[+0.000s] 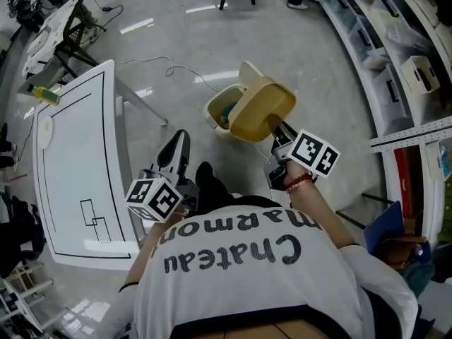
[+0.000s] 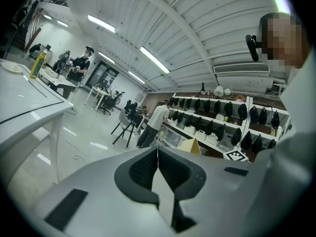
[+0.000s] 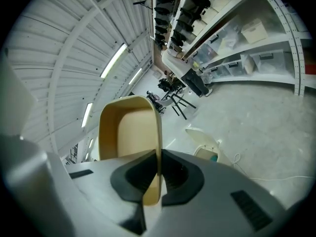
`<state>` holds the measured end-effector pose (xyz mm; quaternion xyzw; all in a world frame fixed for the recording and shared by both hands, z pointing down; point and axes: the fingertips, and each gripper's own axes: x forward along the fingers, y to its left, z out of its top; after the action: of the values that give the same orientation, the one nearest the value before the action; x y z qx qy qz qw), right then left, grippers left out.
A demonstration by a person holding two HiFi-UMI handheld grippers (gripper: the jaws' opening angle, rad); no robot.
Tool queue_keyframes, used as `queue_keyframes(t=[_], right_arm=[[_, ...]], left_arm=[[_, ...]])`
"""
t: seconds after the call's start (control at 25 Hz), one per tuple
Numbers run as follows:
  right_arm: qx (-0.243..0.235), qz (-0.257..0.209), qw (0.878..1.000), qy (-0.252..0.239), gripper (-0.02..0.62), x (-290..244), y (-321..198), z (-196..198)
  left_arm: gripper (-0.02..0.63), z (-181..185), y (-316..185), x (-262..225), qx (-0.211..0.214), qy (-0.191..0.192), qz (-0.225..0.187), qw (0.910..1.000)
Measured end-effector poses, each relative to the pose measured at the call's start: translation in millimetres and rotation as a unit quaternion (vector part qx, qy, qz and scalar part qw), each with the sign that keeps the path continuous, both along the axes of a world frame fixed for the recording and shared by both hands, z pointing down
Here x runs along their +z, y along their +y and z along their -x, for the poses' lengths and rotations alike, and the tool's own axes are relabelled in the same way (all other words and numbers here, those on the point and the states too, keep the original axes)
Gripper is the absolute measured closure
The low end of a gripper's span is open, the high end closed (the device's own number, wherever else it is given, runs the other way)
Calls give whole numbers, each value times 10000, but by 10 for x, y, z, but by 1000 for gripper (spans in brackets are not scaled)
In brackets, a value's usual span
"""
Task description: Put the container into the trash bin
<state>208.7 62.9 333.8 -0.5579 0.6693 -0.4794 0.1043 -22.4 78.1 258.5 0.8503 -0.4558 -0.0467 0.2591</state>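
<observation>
Pinching container (image 1: 261, 109) wall, right gripper (image 1: 275, 129) jaws, long axis toward trash bin (image 1: 220, 111); left gripper (image 2: 157, 168) jaws together.

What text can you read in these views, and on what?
"Chateau": on the person's white shirt, upside down in the head view.
"Marmon": same shirt, next line; any further letters are hidden.
Square markers only, no words, on the cube of the left gripper and the cube of the right gripper.
No print visible on the container.
Labels on the bottle and the shelf boxes: too small to read.
</observation>
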Motion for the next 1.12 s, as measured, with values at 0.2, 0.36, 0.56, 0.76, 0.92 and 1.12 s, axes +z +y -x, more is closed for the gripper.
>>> queue_keyframes(t=[0.2,0.36,0.56,0.76,0.92,1.12], right_arm=[[117,163,9998,46,561,115,-73,0],[242,305,9991,143,561,197,-238,5],[363,461,9980,248,561,255,-546,50],[307,721,9962,386,561,389,-845,199],[179,870,9950,459,561,630,-1111,376],[-216,1376,9886,576,561,1152,-1285,640]], left_arm=[[581,48,-163,66,34,63,60,10000],[583,109,-430,201,68,119,246,9996],[581,106,-890,372,290,121,477,9984],[581,123,-1343,461,544,61,537,9971],[581,163,-1590,673,654,25,746,9951],[581,258,-1663,1121,717,-13,1228,9898]])
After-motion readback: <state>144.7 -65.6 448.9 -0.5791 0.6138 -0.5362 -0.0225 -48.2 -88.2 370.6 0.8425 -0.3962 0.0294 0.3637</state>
